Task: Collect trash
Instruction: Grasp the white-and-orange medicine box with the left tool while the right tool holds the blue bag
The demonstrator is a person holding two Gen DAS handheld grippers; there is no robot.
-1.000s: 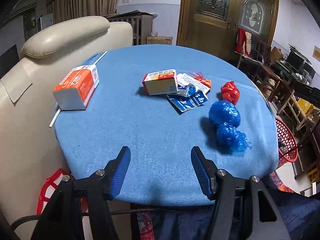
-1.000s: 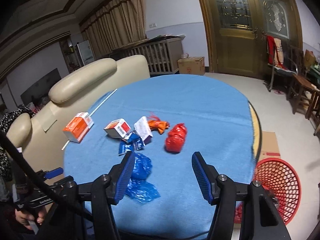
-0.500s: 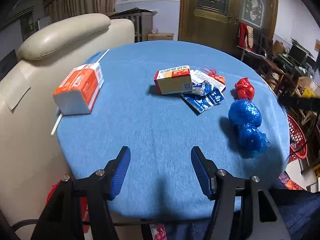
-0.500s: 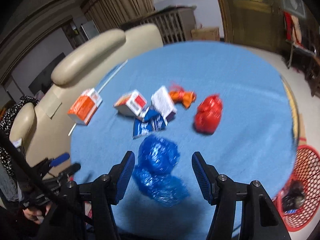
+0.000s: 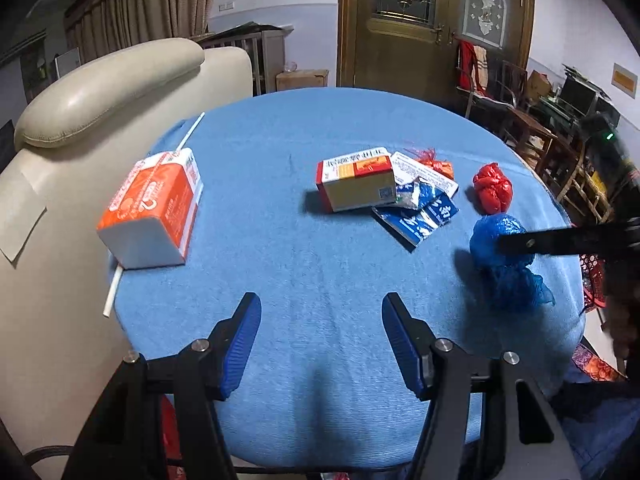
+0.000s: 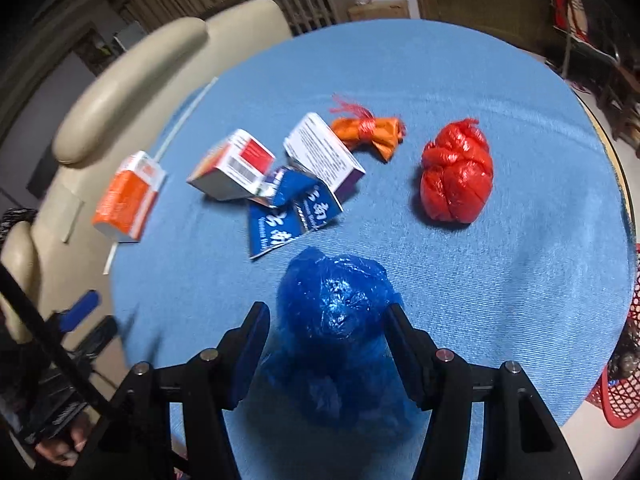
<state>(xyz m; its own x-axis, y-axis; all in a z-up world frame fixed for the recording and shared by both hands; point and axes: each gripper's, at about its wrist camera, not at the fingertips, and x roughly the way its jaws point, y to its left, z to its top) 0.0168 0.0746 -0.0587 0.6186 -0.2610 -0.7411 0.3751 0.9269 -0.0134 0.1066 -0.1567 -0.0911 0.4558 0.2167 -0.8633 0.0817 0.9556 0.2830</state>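
Since a second ago the right claw has dropped toward the tabletop and now straddles the crumpled blue bag. From left to right lie an orange carton, a small box on torn blue wrappers, a knotted red bag, and the blue bag near the right edge. The left claw hovers half open and empty over bare cloth. The right claw's jaws flank the bag; whether they press it is unclear. Closing and lifting toward the red basket seems next.
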